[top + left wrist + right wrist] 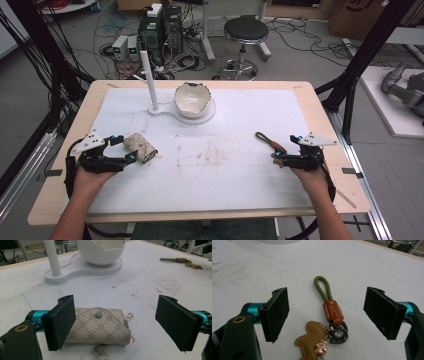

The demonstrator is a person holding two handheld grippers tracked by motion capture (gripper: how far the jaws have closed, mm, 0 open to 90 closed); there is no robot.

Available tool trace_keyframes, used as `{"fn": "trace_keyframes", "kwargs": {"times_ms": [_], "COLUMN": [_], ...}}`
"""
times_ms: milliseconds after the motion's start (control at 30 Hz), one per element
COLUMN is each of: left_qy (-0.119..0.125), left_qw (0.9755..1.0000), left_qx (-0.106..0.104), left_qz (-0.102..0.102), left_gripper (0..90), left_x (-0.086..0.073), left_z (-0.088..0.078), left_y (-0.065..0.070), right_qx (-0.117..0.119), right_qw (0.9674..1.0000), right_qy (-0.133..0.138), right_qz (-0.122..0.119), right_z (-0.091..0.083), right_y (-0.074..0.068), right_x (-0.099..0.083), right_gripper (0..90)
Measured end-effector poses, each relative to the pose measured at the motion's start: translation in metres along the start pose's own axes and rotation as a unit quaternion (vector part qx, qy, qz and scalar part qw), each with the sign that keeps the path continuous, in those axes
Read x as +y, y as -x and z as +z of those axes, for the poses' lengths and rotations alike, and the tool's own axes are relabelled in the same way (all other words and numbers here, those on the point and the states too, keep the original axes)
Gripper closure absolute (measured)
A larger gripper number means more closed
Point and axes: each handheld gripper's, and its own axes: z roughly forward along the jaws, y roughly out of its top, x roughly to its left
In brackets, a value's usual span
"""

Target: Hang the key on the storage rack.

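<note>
A person seated at a white-topped table (235, 175) holds a hand-held gripper in each hand, each lined up on a separate small item. The left hand-held gripper (131, 158) lies low beside a beige patterned wallet (100, 326), its jaws spread wide and nothing pinched; in the left gripper view one black pad stands just in front of the wallet's end while the other stands well clear past the clasp end, so the wallet sits partly between the jaws, apparently framed for a grasp across its length. The right hand-held gripper (278, 159) likewise has its jaws spread and empty, straddling a keychain (331, 315) that lies flat on the table: a green cord loop pointing away, an orange leather tab, dark rings and a tan leather charm nearest the camera. The keychain is roughly centred between the pads without touching either, which suggests a pickup by the tab or rings. Farther back, near the middle of the table's far edge, a white stand (165, 111) carries an upright post (148, 80) and a jagged-rimmed eggshell-shaped bowl (191, 97), well apart from both items and a likely place to put them.
</note>
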Motion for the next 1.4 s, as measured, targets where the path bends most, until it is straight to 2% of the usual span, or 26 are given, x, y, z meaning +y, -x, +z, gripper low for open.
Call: {"fn": "trace_keyframes", "kwargs": {"times_ms": [233, 633, 667, 800, 1000, 1067, 1200, 1233, 1400], "left_qy": [-0.006, -0.008, -0.007, -0.009, -0.018, -0.020, -0.023, -0.025, -0.028], "left_qw": [1.0000, 1.0000, 1.0000, 0.9999, 0.9998, 0.9997, 0.9997, 0.9996, 0.9995], "left_qx": [0.002, 0.003, 0.004, 0.007, 0.008, 0.008, 0.008, 0.008, 0.009], "left_qz": [-0.002, -0.004, -0.004, -0.002, 0.003, 0.005, 0.007, 0.007, 0.010], "left_gripper": [16.4, 16.4, 16.4, 16.4, 16.4, 16.4, 16.4, 16.4, 16.4], "left_x": [-0.002, -0.006, -0.007, -0.007, -0.008, -0.008, -0.009, -0.010, -0.010], "left_z": [0.001, -0.003, -0.004, -0.005, -0.004, -0.004, -0.004, -0.004, -0.003], "left_y": [-0.002, -0.004, -0.004, -0.004, -0.003, -0.003, -0.002, -0.001, -0.001], "right_qx": [0.002, 0.005, 0.006, 0.006, 0.014, 0.019, 0.026, 0.026, 0.028], "right_qw": [1.0000, 0.9999, 0.9999, 0.9997, 0.9989, 0.9981, 0.9970, 0.9960, 0.9942], "right_qy": [-0.002, -0.008, -0.013, -0.021, -0.044, -0.059, -0.073, -0.085, -0.104], "right_qz": [0.002, -0.003, -0.009, -0.010, -0.003, -0.001, -0.004, -0.006, -0.001], "right_z": [0.003, 0.011, 0.014, 0.019, 0.030, 0.036, 0.042, 0.046, 0.054], "right_y": [0.004, 0.001, 0.002, 0.002, 0.006, 0.009, 0.012, 0.014, 0.020], "right_x": [-0.001, 0.004, 0.005, 0.005, 0.004, 0.003, 0.002, 0.002, 0.000], "right_gripper": [21.0, 21.0, 21.0, 21.0, 21.3, 21.7, 25.1, 25.2, 29.8]}}
